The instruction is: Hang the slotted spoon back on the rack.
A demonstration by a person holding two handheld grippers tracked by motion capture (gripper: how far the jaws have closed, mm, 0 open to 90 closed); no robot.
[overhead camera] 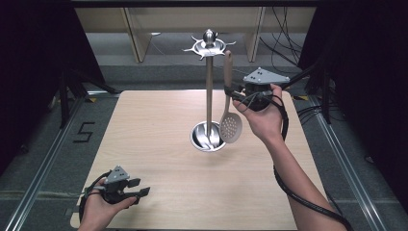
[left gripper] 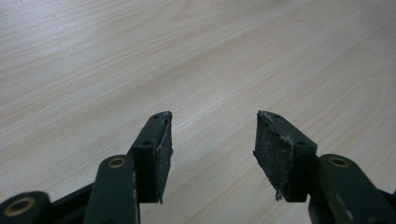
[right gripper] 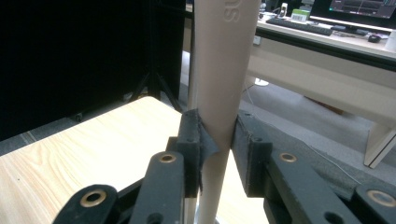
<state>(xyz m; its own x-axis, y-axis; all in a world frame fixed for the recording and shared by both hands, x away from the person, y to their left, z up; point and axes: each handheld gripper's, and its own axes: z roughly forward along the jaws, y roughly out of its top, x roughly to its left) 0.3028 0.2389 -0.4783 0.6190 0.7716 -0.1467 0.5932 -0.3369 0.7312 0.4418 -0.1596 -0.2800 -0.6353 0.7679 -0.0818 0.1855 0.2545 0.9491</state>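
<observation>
Skimmer [overhead camera: 230,122], pinched by the right tongs [overhead camera: 234,94], hangs at three o'clock of the rack [overhead camera: 209,91], unhooked yet; left tongs [overhead camera: 139,191] rest spread over the desk [overhead camera: 159,144].

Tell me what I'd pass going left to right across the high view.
Left gripper → stand → skimmer → right gripper, shut on the skimmer's handle.
</observation>
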